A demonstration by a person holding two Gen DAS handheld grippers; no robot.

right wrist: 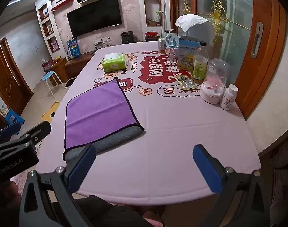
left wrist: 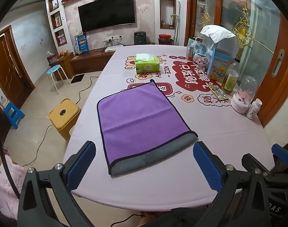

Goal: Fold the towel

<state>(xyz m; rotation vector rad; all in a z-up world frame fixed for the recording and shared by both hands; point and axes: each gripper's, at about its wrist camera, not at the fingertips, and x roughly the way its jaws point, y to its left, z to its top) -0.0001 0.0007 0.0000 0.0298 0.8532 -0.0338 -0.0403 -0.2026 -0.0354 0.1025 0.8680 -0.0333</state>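
A purple towel (left wrist: 138, 117) with a dark border lies on the pink tablecloth (left wrist: 210, 136), folded over so a grey strip of its underside (left wrist: 155, 157) shows along the near edge. My left gripper (left wrist: 144, 166) is open and empty, hovering just in front of that near edge. My right gripper (right wrist: 144, 166) is open and empty over bare cloth, with the towel (right wrist: 98, 115) to its left; its left finger (right wrist: 81, 168) overlaps the towel's grey near corner in view.
A green tissue pack (left wrist: 146, 63) sits beyond the towel. Bottles, a glass dome (right wrist: 215, 83), a white pill bottle (right wrist: 229, 97) and boxes crowd the table's right side. A yellow stool (left wrist: 63, 116) and blue stools stand on the floor at left.
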